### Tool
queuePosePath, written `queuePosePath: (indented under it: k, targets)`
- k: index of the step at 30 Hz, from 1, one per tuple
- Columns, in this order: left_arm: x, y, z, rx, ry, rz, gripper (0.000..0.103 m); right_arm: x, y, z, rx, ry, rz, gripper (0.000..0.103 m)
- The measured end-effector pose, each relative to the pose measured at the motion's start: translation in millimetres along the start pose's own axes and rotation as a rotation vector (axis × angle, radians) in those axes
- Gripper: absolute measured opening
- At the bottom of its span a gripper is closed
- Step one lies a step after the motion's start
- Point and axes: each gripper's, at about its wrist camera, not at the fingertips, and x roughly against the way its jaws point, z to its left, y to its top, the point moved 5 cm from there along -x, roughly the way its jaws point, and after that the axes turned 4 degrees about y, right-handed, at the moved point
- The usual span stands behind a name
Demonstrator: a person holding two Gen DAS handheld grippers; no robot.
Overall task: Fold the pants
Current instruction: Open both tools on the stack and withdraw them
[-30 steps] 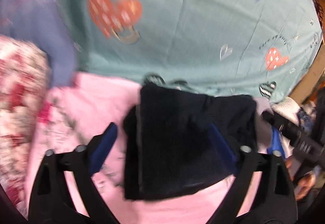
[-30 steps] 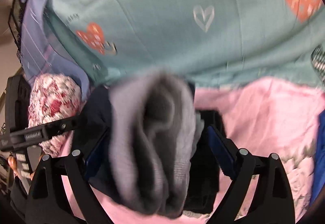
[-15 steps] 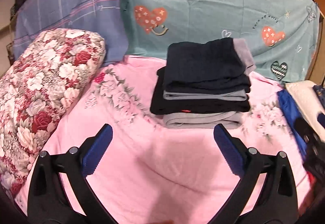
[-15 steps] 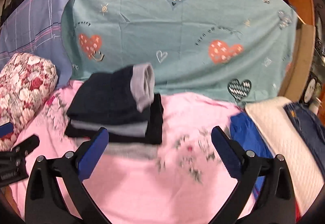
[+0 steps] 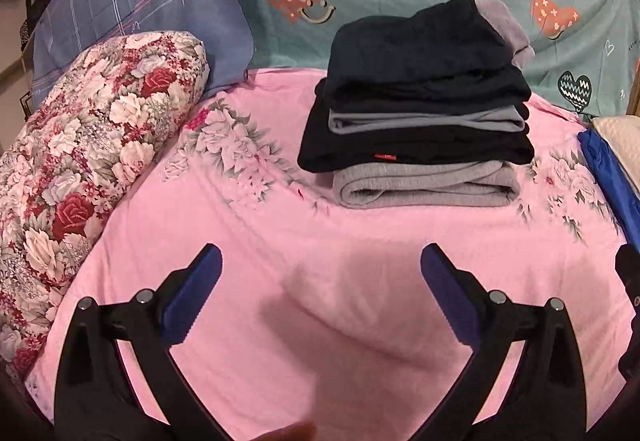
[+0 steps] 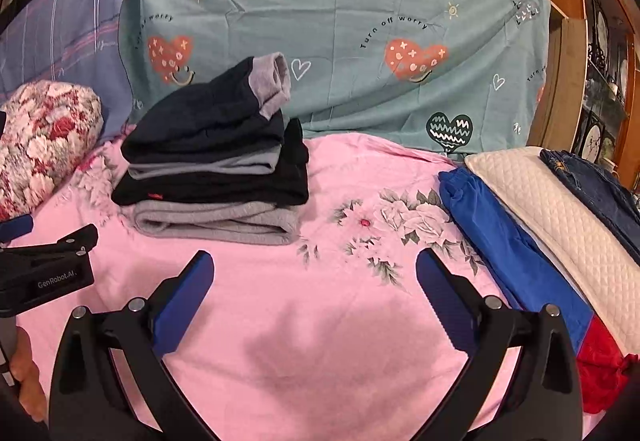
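Folded pants [image 5: 416,121] are stacked at twelve o'clock on the pink sheet [image 5: 280,241]. Soft, limp, light fabric is judged; folded edges should be pinched. Left gripper [image 5: 320,297] and right gripper [image 6: 316,293] are spread, empty.

**Warm indoor light, sharp centre, bent edges**

Both wrist views are evenly and fairly brightly lit with a warm pink-orange cast. A soft, diffuse shadow lies on the pink floral bedsheet [image 5: 360,301] between the near gripper fingers in each view. The stack of folded dark and grey pants [image 5: 420,101] is in sharp focus, without motion blur. Fisheye distortion curves the scene strongly outward, and the corners fall into black vignette. No glare shows.
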Motion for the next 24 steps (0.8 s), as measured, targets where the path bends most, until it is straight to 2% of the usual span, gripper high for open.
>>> queuePosePath:
  k: [6,24]
  targets:
    - [-0.4,-2.7,-1.8,0.014,-0.042,0.025,0.101,-3.6,-6.1,-3.2,-0.046,0.052,0.054,0.101]
    - [1.1,-3.9,-3.1,0.032,-0.053,0.025,0.101,0.4,-6.6,1.2,-0.044,0.073,0.060,0.101]
